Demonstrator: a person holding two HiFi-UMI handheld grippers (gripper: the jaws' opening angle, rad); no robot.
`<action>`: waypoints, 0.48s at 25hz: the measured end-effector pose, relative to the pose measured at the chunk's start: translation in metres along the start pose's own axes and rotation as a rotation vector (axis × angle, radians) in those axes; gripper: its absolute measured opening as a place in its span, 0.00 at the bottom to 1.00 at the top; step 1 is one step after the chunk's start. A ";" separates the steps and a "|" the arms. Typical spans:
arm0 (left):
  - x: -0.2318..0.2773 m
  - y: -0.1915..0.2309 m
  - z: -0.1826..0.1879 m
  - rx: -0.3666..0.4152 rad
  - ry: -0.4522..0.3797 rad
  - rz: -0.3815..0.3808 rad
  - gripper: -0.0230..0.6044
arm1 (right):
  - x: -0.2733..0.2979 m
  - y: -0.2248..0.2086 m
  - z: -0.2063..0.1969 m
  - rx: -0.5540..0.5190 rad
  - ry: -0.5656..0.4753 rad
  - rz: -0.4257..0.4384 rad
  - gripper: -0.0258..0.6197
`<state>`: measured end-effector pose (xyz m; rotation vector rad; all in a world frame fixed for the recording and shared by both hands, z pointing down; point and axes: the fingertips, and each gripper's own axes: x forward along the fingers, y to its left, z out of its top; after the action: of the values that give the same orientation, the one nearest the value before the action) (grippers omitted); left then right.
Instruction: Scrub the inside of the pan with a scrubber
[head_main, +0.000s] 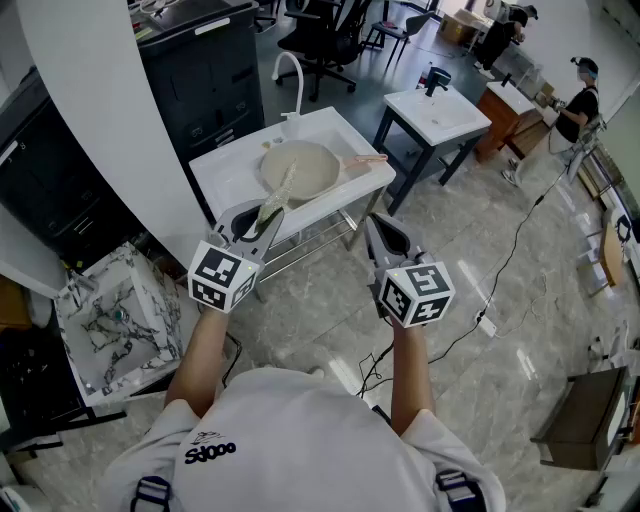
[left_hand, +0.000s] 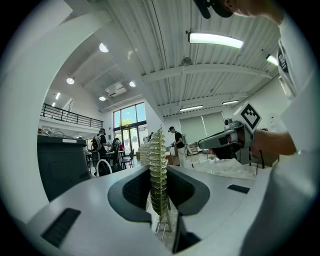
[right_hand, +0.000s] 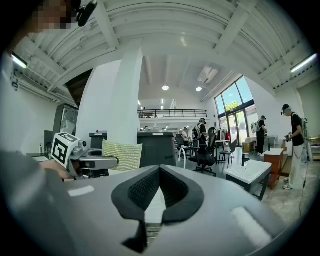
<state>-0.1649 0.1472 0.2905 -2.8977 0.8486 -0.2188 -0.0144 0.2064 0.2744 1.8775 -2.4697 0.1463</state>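
Note:
The beige pan (head_main: 300, 168) lies in a white sink stand (head_main: 225, 175), its handle (head_main: 365, 160) pointing right. My left gripper (head_main: 258, 222) is held in the air short of the stand, shut on a thin yellow-green scrubber (head_main: 275, 200) whose far end overlaps the pan's near rim. In the left gripper view the scrubber (left_hand: 158, 165) stands edge-on between the jaws of the left gripper (left_hand: 159, 186). My right gripper (head_main: 378, 224) hovers beside it, shut and holding nothing. In the right gripper view, the right gripper (right_hand: 160, 172) has its tips together, and the scrubber (right_hand: 122, 156) shows at the left.
A curved faucet (head_main: 290, 75) rises behind the pan. A second white sink table (head_main: 435, 115) stands to the right, a black cabinet (head_main: 205, 70) behind, a marble basin (head_main: 110, 320) at lower left. A cable (head_main: 500, 270) runs over the floor. People stand at the far right.

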 end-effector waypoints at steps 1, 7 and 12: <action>0.000 0.001 0.000 -0.001 0.000 0.001 0.16 | 0.001 0.000 0.000 -0.003 0.000 0.001 0.05; 0.003 0.003 -0.003 -0.008 0.005 0.003 0.16 | 0.004 0.000 0.001 -0.028 0.008 0.004 0.05; 0.004 0.003 -0.003 -0.009 0.003 0.005 0.16 | 0.005 -0.001 0.002 -0.050 -0.001 -0.001 0.05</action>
<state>-0.1632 0.1425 0.2931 -2.9043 0.8602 -0.2198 -0.0145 0.2009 0.2728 1.8598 -2.4497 0.0827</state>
